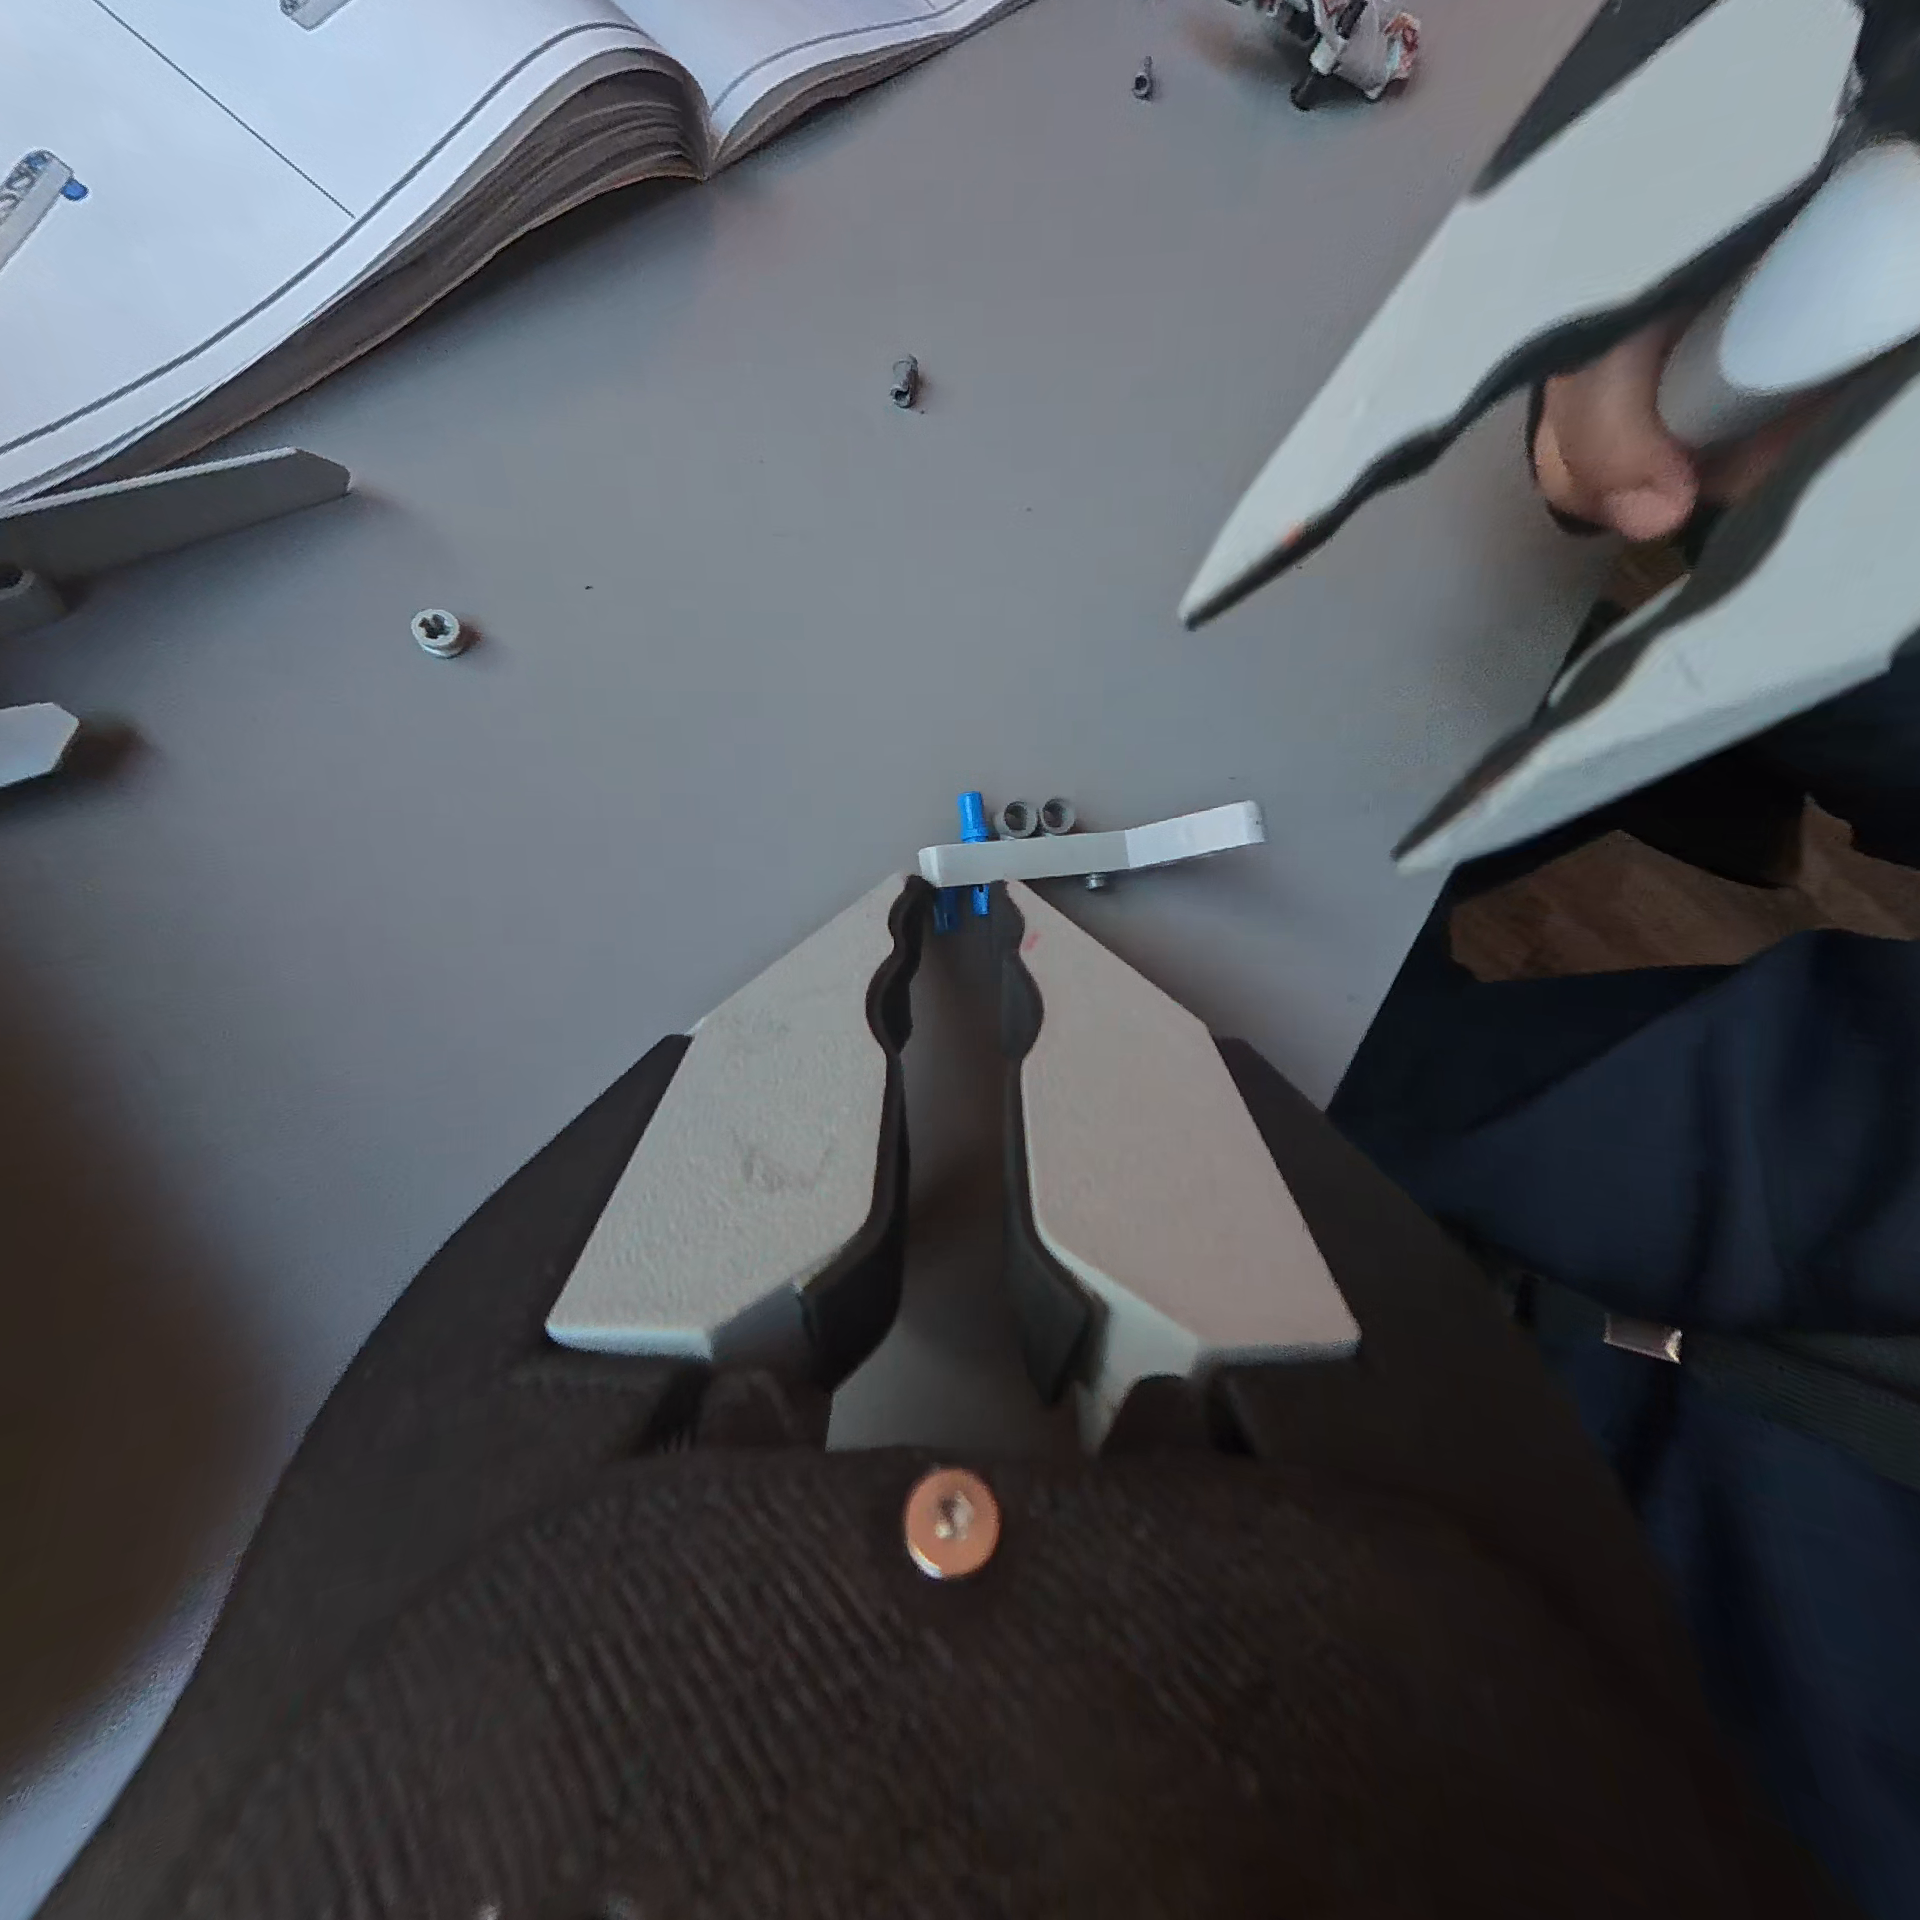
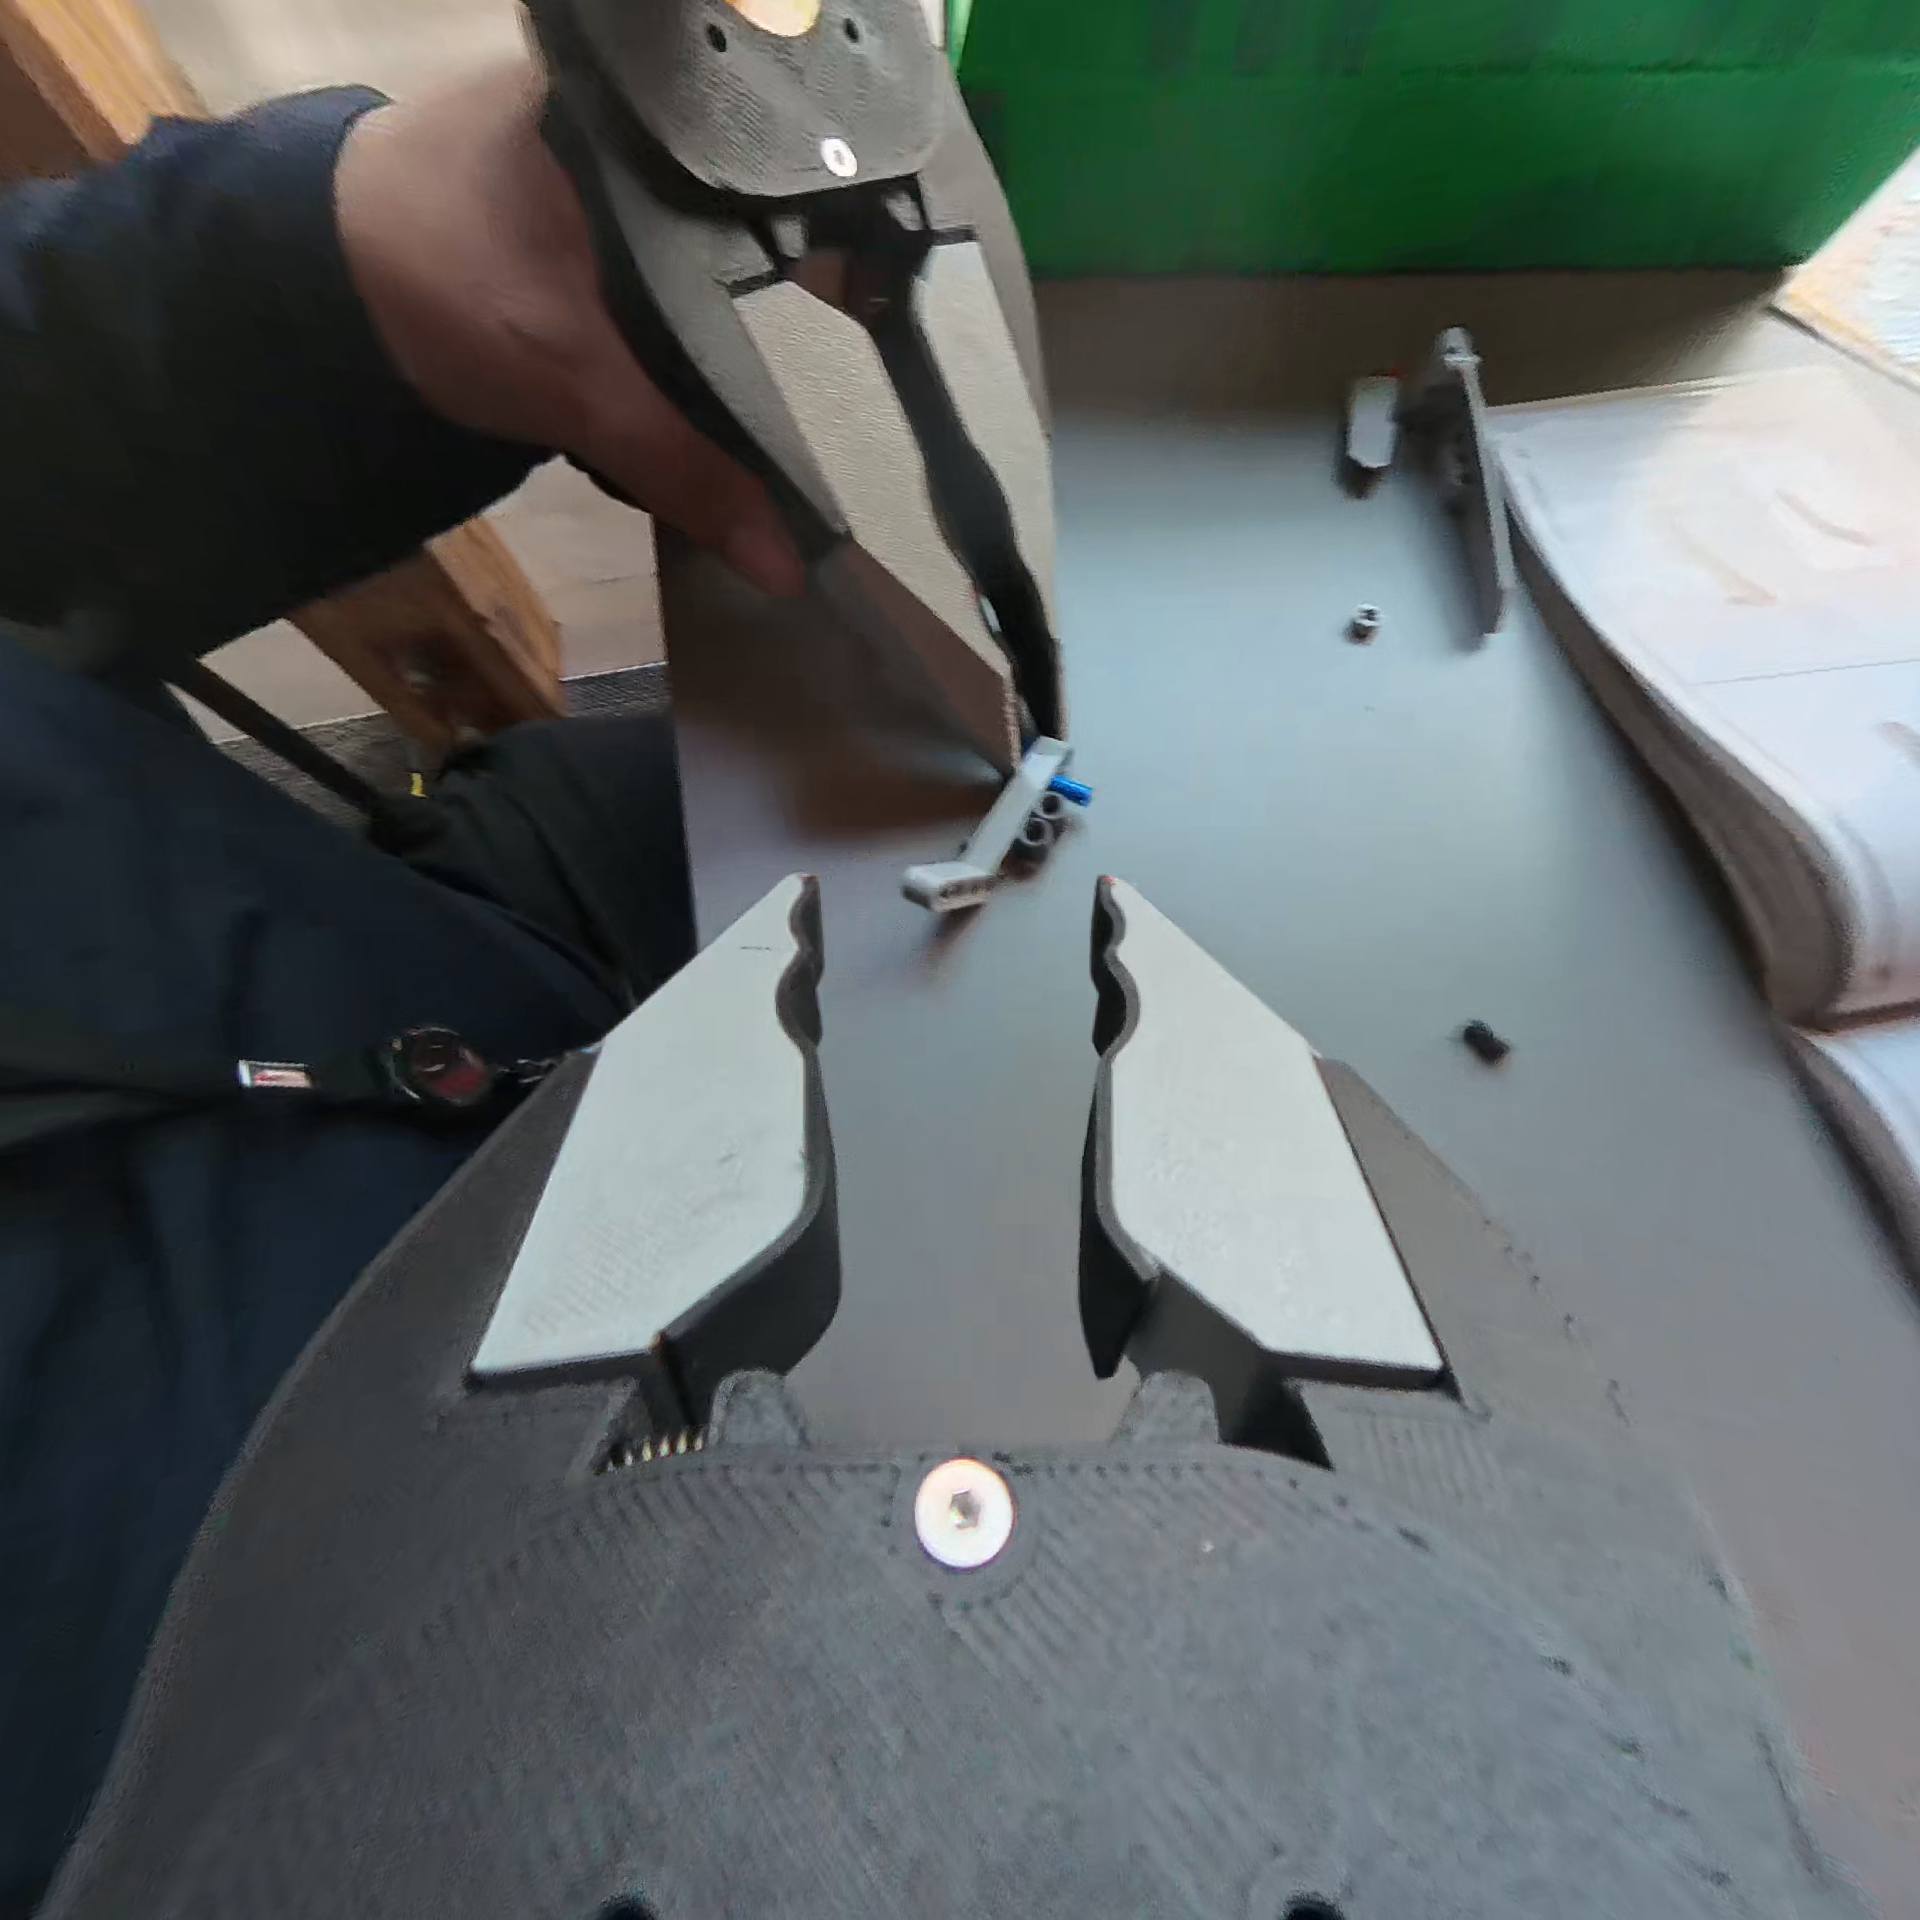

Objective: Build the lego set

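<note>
A light grey angled Lego beam [image 1: 1091, 847] lies low over the grey table [image 1: 727, 675], with blue pins [image 1: 969, 816] through one end and two small grey bushes [image 1: 1034, 818] beside them. My left gripper [image 1: 961, 906] is shut on the blue-pin end of the beam. The beam also shows in the right wrist view [image 2: 1013, 821], with the left gripper [image 2: 1039, 743] coming down on it from above. My right gripper [image 2: 956, 894] is open and empty, its tips just short of the beam's free end. It hangs at the upper right of the left wrist view [image 1: 1299, 732].
An open instruction book [image 1: 312, 156] lies at the far left. Loose parts on the table: a grey bush [image 1: 442, 632], small dark connectors [image 1: 906, 379], long grey beams [image 2: 1465, 468] by the book, and a small assembly [image 1: 1351, 42]. A green box [image 2: 1403, 135] stands behind. The table edge [image 1: 1382, 987] is close. Tip to tip, the grippers are about 6 centimeters apart. About 9 centimeters separates my left fingertips from the grey bush [image 1: 442, 632]. Seen from the right wrist view [image 2: 1363, 618] as well.
</note>
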Tool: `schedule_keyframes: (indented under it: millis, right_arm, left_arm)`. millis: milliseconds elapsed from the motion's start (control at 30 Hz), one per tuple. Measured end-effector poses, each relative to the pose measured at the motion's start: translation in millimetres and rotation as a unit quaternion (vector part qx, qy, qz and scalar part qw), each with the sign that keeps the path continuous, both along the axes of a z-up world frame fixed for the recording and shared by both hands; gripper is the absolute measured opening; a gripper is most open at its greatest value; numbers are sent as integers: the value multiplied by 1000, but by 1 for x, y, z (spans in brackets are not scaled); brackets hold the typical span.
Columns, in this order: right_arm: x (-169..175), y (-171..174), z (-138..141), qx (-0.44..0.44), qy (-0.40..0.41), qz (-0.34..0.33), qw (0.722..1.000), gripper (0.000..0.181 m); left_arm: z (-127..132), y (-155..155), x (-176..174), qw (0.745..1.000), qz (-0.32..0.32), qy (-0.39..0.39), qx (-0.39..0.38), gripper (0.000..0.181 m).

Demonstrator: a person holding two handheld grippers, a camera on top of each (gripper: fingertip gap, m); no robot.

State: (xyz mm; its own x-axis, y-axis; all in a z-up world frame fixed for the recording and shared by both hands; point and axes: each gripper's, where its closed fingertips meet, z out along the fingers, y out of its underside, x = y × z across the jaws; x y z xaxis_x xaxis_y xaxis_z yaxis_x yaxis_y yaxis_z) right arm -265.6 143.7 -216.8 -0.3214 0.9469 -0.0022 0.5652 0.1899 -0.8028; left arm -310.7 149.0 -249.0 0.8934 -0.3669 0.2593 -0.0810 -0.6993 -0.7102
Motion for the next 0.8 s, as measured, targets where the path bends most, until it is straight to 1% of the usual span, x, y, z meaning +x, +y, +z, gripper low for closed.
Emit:
schedule_keyframes:
  millis: [33, 133, 200, 300, 367, 433, 567, 633, 733, 800]
  right_arm:
    - [-2, -6, -3, -2, -4, 2, 1000, 47]
    - [-13, -1, -16, 40, -18, -31, 999, 38]
    - [-14, 5, -22, 63, -35, -39, 997, 27]
    - [-9, 8, -27, 103, -58, -19, 993, 10]
    - [-9, 15, -28, 141, -57, -12, 988, 9]
    - [-10, 17, -28, 151, -60, 2, 987, 5]
    - [-11, 12, -24, 114, -63, 37, 991, 9]
    - [-10, 14, -22, 115, -62, 48, 990, 13]
    - [-7, 19, -24, 121, -79, 53, 988, 20]
    - [-5, 17, -23, 129, -85, 58, 986, 21]
  left_arm:
    - [0, 0, 2, 1000, 1, -3, -1, 8]
    - [0, -2, 9, 1000, -2, -9, 0, 8]
    - [0, -5, 11, 1000, -5, -7, 4, 11]
    - [5, -10, 15, 999, -27, -19, 15, 16]
    - [12, -12, 19, 998, -51, -30, 27, 19]
    - [16, -12, 23, 996, -69, -39, 32, 21]
    - [9, -12, 33, 995, -95, -37, 14, 18]
    - [9, -10, 33, 995, -98, -30, 15, 16]
    - [11, -6, 30, 994, -102, -17, 22, 18]
    - [17, -5, 30, 993, -109, -19, 34, 13]
